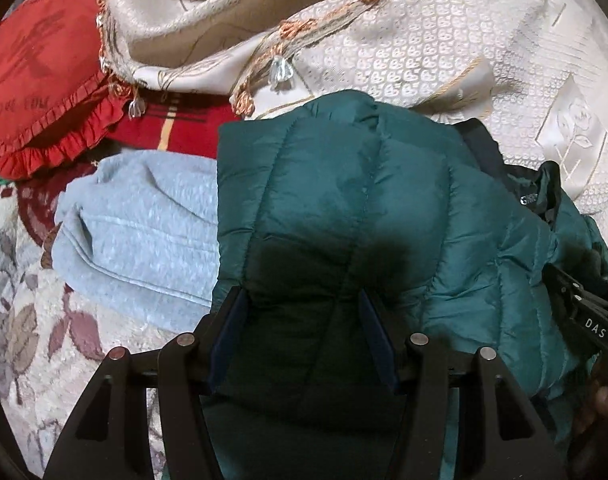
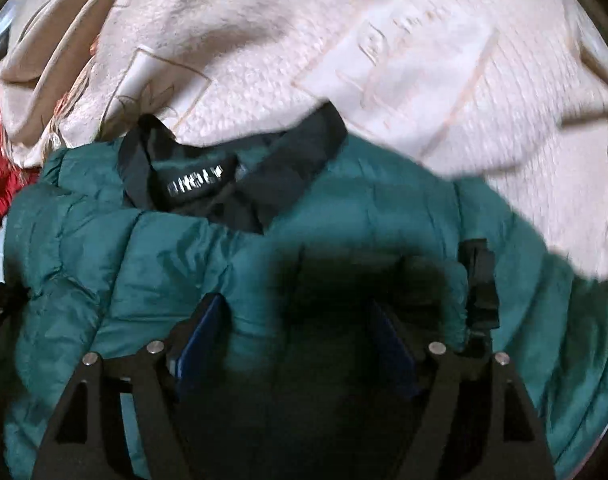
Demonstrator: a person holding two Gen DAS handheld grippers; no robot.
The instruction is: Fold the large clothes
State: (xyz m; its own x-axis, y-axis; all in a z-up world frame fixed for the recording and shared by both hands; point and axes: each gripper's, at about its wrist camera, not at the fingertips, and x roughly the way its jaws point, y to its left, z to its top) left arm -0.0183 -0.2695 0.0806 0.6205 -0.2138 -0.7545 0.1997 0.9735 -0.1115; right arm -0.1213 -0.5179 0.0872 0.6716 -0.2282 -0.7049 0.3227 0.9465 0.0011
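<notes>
A teal quilted puffer jacket [image 1: 344, 208] lies bunched on the bed. Its black collar and label [image 2: 195, 184] show in the right wrist view, with the teal body [image 2: 103, 264] below it. My left gripper [image 1: 301, 308] is open, its fingers spread wide over the jacket's padded panel, close above it. My right gripper [image 2: 299, 312] is open too, spread over the jacket just below the collar. The right gripper's black body [image 1: 584, 312] shows at the right edge of the left wrist view. Whether the pads touch the fabric is hidden by shadow.
A light blue fleece garment [image 1: 143, 232] lies left of the jacket. A red frilled cushion [image 1: 39, 80] and a red blanket [image 1: 183, 128] sit at the back left. A cream embroidered bedcover [image 1: 424, 40] lies bunched behind; it also fills the right wrist view [image 2: 344, 60]. A floral sheet [image 1: 23, 320] lies beneath.
</notes>
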